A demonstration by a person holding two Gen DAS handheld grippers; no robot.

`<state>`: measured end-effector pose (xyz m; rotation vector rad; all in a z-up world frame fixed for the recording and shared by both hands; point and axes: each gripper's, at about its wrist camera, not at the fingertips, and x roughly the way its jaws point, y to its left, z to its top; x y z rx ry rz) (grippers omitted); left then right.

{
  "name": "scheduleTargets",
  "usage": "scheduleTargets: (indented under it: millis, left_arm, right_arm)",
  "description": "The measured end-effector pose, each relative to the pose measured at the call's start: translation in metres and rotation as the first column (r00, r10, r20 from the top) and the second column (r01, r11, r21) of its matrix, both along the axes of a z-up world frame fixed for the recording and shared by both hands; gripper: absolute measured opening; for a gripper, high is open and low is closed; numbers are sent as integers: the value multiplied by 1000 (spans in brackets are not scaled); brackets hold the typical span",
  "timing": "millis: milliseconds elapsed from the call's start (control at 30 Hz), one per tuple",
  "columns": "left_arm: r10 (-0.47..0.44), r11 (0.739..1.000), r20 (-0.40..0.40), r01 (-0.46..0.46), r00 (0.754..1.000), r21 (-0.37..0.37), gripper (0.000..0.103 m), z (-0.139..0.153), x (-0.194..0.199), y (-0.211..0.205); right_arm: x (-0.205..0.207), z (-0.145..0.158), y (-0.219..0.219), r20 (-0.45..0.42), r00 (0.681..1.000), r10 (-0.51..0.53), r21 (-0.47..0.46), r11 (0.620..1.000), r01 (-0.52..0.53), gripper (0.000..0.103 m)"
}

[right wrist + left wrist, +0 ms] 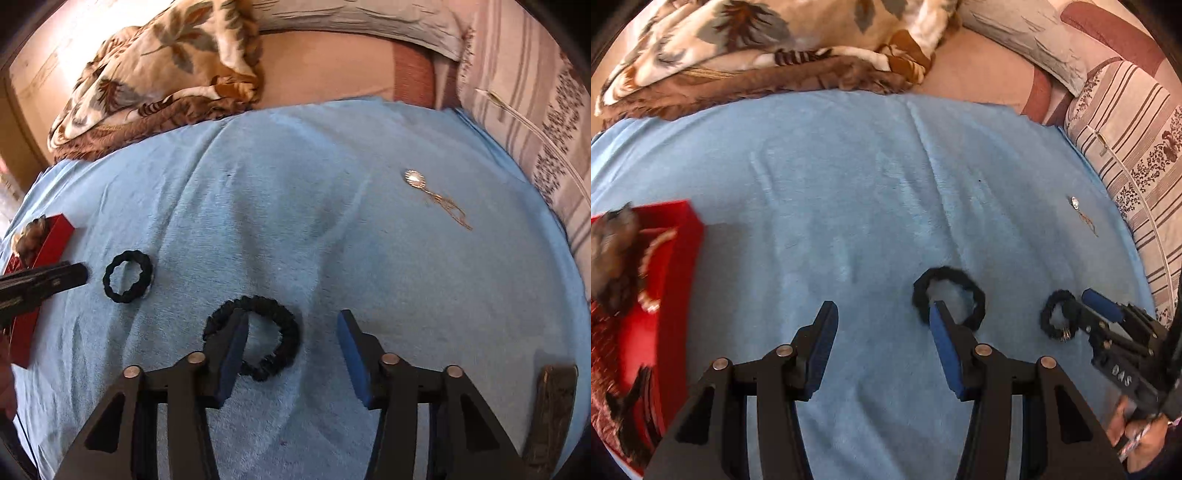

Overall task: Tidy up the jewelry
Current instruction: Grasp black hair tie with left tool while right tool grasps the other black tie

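So it's a bed with a light blue blanket [849, 177] spread over it, a flowery brown throw [757, 55] bunched along the far edge and striped pillows [1126, 147] on the right edge.

Left wrist view: the left gripper [884, 317] hangs over the blanket with its jaws partway open and nothing between them. Its right tip overlaps the near black hair tie [975, 299]; can't tell if it's touching. A second black hair tie [1052, 314] lies further right, with the right gripper [1086, 306] right at it. A red box [679, 236] sits at the left edge, with fuzzy brown stuff inside. A small pendant on a thin chain [1082, 214] lies near the pillows.

Right wrist view: the right gripper [291, 328] has its jaws partway open, left tip inside the ring of one hair tie [280, 332], not squeezing it. The other hair tie [127, 277] is off to the left, just beside the left gripper [74, 275]. Red box [55, 236] at the left edge, pendant [417, 179] well apart toward the right.
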<state>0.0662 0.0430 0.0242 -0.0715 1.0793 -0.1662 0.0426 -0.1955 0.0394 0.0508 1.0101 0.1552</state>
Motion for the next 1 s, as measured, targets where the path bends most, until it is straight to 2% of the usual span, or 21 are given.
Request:
scheduleTargets:
  millis: [167, 267, 300, 333, 367, 400, 433, 467, 633, 1000]
  left_arm:
    - [-47, 999, -23, 47, 999, 21, 51, -15, 11, -19]
    - [-53, 996, 4, 52, 999, 66, 51, -19, 10, -29]
    - [-52, 996, 9, 51, 999, 78, 50, -20, 11, -32]
    - [-49, 995, 16, 47, 999, 92, 42, -19, 9, -33]
    - [-46, 993, 23, 44, 999, 106, 25, -19, 7, -35]
    - [-49, 993, 26, 46, 998, 109, 17, -19, 6, -37]
    - [-52, 993, 23, 49, 998, 103, 9, -18, 5, -37]
    - [-54, 994, 18, 52, 998, 93, 8, -17, 4, -38]
    - [-47, 999, 30, 46, 998, 28, 8, -2, -9, -35]
    - [-42, 987, 92, 56, 995, -154, 8, 54, -60, -19]
  right_arm:
    - [3, -5, 2, 1, 1000, 5, -15, 1000, -5, 46]
    - [4, -6, 2, 1, 1000, 3, -16, 1000, -3, 45]
    - [4, -6, 3, 3, 1000, 1, -21, 1000, 0, 41]
    - [4, -6, 4, 3, 1000, 0, -25, 1000, 0, 34]
    - [4, -5, 4, 7, 1000, -6, -30, 1000, 6, 29]
    - [3, -5, 4, 9, 1000, -9, -30, 1000, 10, 19]
    - [3, -4, 4, 9, 1000, -13, -26, 1000, 14, 12]
    - [3, -4, 3, 7, 1000, -17, -10, 1000, 17, 11]
    - [-1, 7, -4, 34, 998, -46, 79, 996, 44, 11]
    - [-15, 22, -12, 73, 992, -98, 181, 980, 83, 11]
